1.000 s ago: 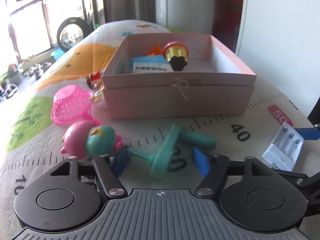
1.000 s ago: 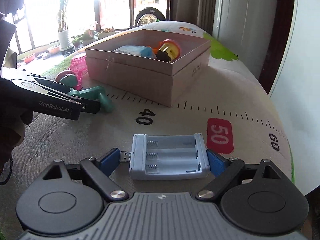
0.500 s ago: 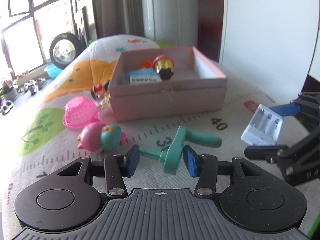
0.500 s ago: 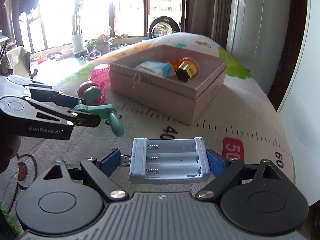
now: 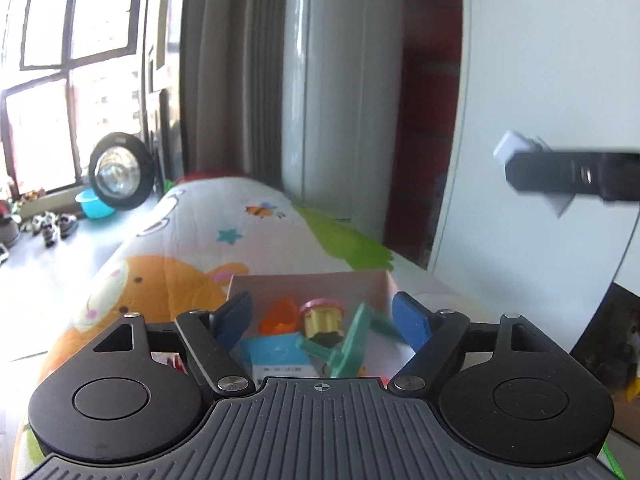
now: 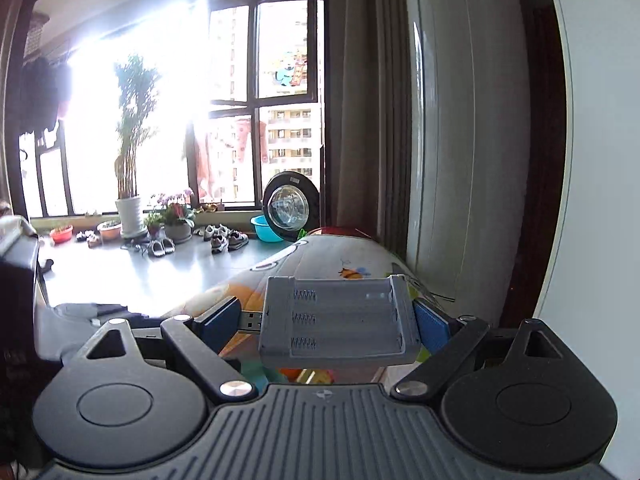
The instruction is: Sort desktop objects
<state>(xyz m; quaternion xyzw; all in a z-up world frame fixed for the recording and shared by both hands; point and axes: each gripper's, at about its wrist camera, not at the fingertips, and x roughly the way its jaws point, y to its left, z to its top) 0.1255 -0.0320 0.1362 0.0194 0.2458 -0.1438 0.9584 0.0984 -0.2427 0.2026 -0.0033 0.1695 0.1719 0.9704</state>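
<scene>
The left gripper [image 5: 322,318] is hovering above the pink box [image 5: 308,282] with its jaws opening; its blue pads [image 5: 410,322] are standing apart and are not pressing on anything; the green toy [image 5: 352,346] is showing between them, blurred, over the inside of the box and clear of both pads; whether it is resting on the things below cannot be told. Just under and behind the green toy, inside the box, a blue and white packet [image 5: 276,356] is lying nearest the camera, a gold and pink toy [image 5: 322,320] is sitting beside it, and an orange piece [image 5: 280,318] is lying a little farther back. The box is sitting on a cartoon-printed mat [image 5: 176,280] that is stretching away toward the curtain [image 5: 236,80] and the window [image 5: 80,60].

The right gripper [image 6: 328,322] is pinching the grey battery holder [image 6: 338,320] across its width; the right pad [image 6: 430,326] is pressing on one side, and the left pad [image 6: 218,322] is meeting the plug [image 6: 252,320] that is sticking out of the other side; the holder is hanging in the air above the mat [image 6: 360,252], its three spring slots facing the camera. In the left wrist view this same gripper [image 5: 568,176] is appearing high at the right, well above the box, with the pale holder [image 5: 514,150] showing at its tip. Farther off, potted plants [image 6: 130,200], shoes [image 6: 224,238] and a blue basin [image 6: 266,228] are lining the floor under the window.
</scene>
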